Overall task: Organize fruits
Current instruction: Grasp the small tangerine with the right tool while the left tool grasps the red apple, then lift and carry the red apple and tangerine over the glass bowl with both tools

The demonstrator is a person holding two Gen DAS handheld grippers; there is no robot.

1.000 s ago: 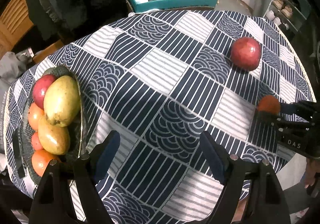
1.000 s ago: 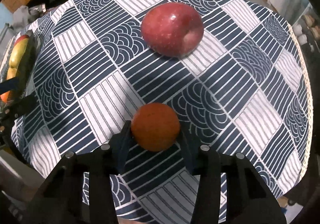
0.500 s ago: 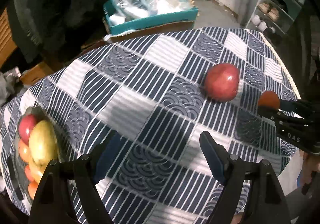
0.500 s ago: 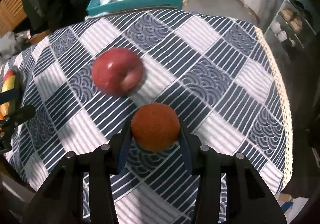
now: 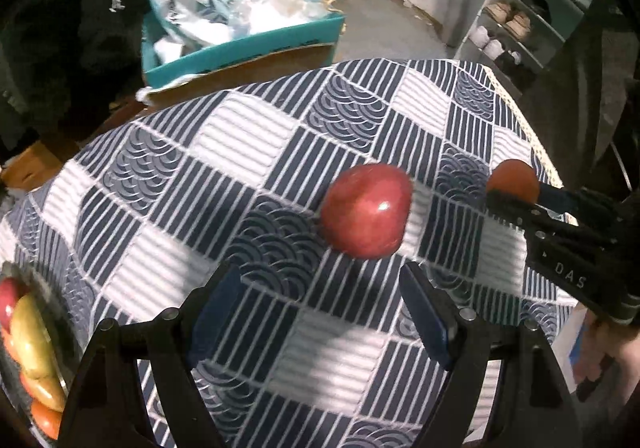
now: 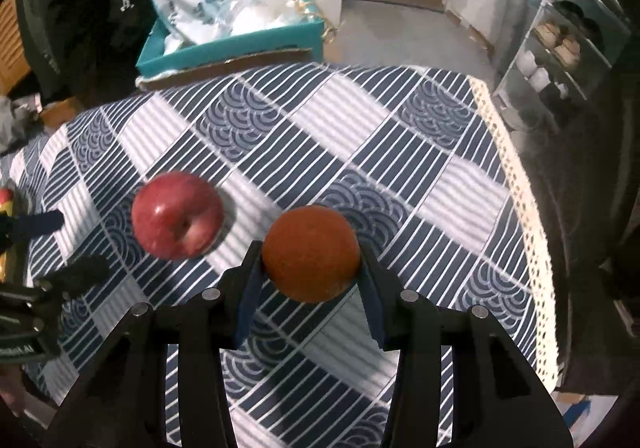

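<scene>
A red apple (image 5: 366,210) lies on the patterned tablecloth (image 5: 248,144); it also shows in the right wrist view (image 6: 178,216). My left gripper (image 5: 320,308) is open, its jaws just short of the apple on either side. My right gripper (image 6: 310,280) is shut on an orange (image 6: 312,252) and holds it above the cloth; the orange shows at the right of the left wrist view (image 5: 514,178). A dark bowl (image 5: 60,332) at the left edge holds mangoes, an apple and oranges.
A teal box (image 6: 236,40) with white bags stands beyond the far table edge. A shoe shelf (image 5: 532,20) is at the right. The table's right edge has a lace trim (image 6: 516,184). The left gripper shows at the left of the right wrist view (image 6: 44,248).
My left gripper swung right from the bowl toward the red apple. My right gripper lifted the orange off the cloth and carried it right of the apple.
</scene>
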